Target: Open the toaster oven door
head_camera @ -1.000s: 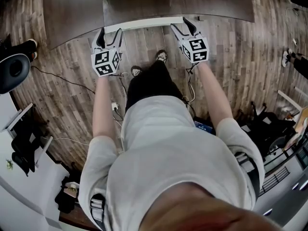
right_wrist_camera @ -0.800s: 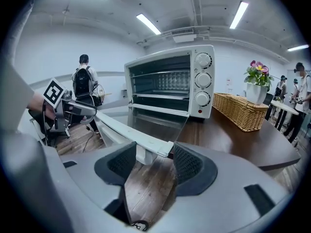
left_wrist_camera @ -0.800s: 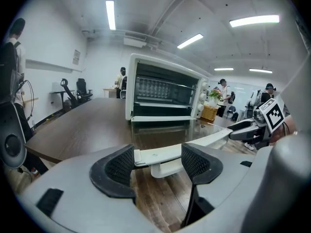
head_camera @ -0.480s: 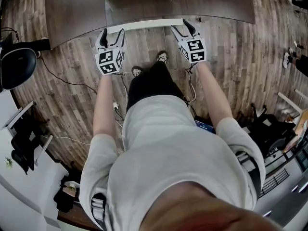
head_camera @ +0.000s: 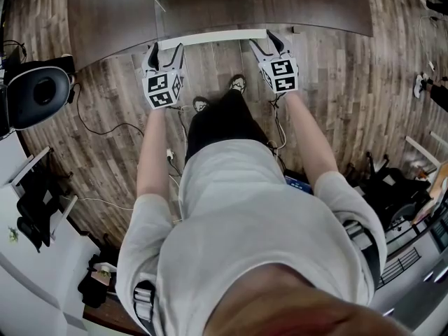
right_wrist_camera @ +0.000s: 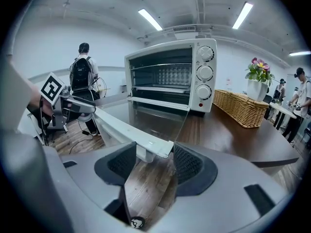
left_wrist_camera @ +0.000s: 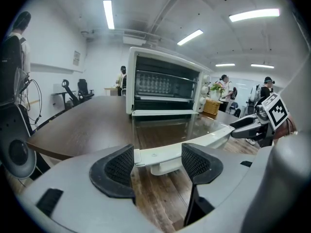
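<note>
The toaster oven (right_wrist_camera: 170, 76) stands on the counter (head_camera: 112, 19) with its door (left_wrist_camera: 160, 130) lowered flat. One end of the door handle (head_camera: 210, 38) lies between the parted jaws of the left hand-held gripper (left_wrist_camera: 158, 161). The other end lies between those of the right hand-held gripper (right_wrist_camera: 148, 164).

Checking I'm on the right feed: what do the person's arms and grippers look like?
The left gripper and right gripper have pale grey bodies, black textured pads and a cube of black-and-white square markers each. Sleeves short, pale grey; forearms bare.

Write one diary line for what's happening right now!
toaster oven door: open, lying flat | left gripper: open, at left end of handle | right gripper: open, at right end
</note>
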Demonstrator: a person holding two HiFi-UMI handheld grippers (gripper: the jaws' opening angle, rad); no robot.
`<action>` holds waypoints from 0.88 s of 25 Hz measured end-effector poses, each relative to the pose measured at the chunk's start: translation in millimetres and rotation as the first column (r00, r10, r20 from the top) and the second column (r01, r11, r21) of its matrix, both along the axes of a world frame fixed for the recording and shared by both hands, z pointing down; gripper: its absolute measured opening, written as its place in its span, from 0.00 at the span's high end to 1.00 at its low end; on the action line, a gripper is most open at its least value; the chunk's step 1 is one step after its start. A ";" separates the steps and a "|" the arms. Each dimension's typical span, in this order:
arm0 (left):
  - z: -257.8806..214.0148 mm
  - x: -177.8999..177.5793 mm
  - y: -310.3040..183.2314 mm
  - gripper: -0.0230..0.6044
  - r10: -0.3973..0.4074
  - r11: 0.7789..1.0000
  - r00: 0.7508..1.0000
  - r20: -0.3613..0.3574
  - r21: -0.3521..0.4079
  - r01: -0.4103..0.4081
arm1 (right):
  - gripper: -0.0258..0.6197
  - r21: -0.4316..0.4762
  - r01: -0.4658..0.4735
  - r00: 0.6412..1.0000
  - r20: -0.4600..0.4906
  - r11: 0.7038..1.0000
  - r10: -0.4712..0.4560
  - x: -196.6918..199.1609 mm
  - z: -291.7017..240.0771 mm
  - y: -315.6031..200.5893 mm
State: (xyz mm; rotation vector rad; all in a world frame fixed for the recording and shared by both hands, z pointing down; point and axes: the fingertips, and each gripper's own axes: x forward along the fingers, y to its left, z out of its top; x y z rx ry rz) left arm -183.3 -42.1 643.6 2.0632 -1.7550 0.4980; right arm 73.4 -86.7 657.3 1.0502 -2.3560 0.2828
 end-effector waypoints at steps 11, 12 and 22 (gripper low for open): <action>9.6 -1.6 -1.1 0.49 -0.002 1.000 1.000 0.009 -0.021 0.002 | 0.59 -0.006 0.000 1.000 -0.020 1.000 -0.001 -1.1 10.3 -1.1; 10.7 -2.1 -1.5 0.49 -0.002 1.000 1.000 0.010 -0.023 0.002 | 0.59 -0.008 0.000 1.000 -0.024 1.000 -0.001 -1.2 11.6 -1.3; 20.2 -0.7 -3.6 0.49 -0.009 0.999 1.000 0.019 -0.037 0.009 | 0.59 0.020 0.003 1.000 -0.026 1.000 -0.003 -2.6 17.4 -5.1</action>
